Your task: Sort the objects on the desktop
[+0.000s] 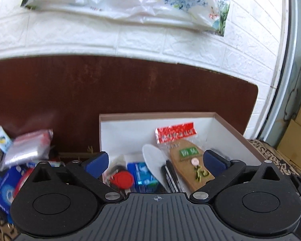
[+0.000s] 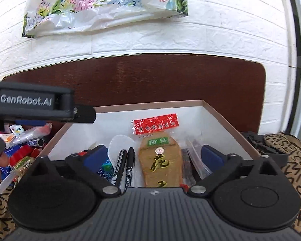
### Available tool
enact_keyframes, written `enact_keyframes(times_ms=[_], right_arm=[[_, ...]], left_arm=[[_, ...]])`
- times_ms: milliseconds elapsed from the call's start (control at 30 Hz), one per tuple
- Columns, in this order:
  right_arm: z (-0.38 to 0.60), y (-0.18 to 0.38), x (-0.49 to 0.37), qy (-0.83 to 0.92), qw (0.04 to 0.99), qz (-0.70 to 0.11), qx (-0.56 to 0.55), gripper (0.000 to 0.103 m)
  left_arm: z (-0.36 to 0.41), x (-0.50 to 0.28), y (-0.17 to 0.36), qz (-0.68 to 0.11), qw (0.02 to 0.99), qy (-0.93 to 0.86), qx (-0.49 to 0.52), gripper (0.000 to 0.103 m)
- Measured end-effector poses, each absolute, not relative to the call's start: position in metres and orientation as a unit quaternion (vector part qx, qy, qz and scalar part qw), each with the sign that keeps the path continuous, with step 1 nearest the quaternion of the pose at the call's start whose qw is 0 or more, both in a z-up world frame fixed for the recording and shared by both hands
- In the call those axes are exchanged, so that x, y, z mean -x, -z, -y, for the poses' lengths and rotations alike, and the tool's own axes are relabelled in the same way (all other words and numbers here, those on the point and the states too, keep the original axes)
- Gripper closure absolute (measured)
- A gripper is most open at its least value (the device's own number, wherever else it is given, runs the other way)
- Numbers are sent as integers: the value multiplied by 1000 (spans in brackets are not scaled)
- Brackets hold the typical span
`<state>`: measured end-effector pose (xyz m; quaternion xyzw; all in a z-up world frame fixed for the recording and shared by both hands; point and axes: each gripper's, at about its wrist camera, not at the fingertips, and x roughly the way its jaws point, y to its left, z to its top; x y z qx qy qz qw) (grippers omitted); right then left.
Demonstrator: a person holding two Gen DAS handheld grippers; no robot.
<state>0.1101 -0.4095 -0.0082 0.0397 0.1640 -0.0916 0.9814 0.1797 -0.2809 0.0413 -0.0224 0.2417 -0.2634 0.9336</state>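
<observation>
A brown-rimmed white box (image 1: 160, 116) (image 2: 150, 102) holds a brown insole pack with a red header (image 1: 188, 160) (image 2: 160, 160), a white spoon (image 1: 153, 160) (image 2: 118, 144), black markers (image 1: 171, 176) (image 2: 125, 166), a blue carton (image 1: 143, 175) (image 2: 106, 169) and a red-capped item (image 1: 123, 179). My left gripper (image 1: 156, 160) is open and empty above the box's near left part. My right gripper (image 2: 153, 155) is open and empty over the box, with the markers and insole pack between its fingers. The left gripper's body (image 2: 30, 104) shows in the right wrist view.
A pile of loose items lies left of the box: a silver foil pack (image 1: 28, 148), a blue box (image 1: 6, 188), small cartons and red caps (image 2: 23, 152). A dark wooden headboard (image 1: 130, 84) and white brick wall stand behind. A floral plastic bag (image 2: 102, 2) hangs on the wall. Patterned cloth (image 2: 295, 160) lies at right.
</observation>
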Motion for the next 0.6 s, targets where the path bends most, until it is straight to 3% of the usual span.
enact_keyframes(times_ms=[600], right_arm=[[392,-6,-69,87,983,-163,-10,1]], left_arm=[[262,-138,-50,-274,929,246,32,0]])
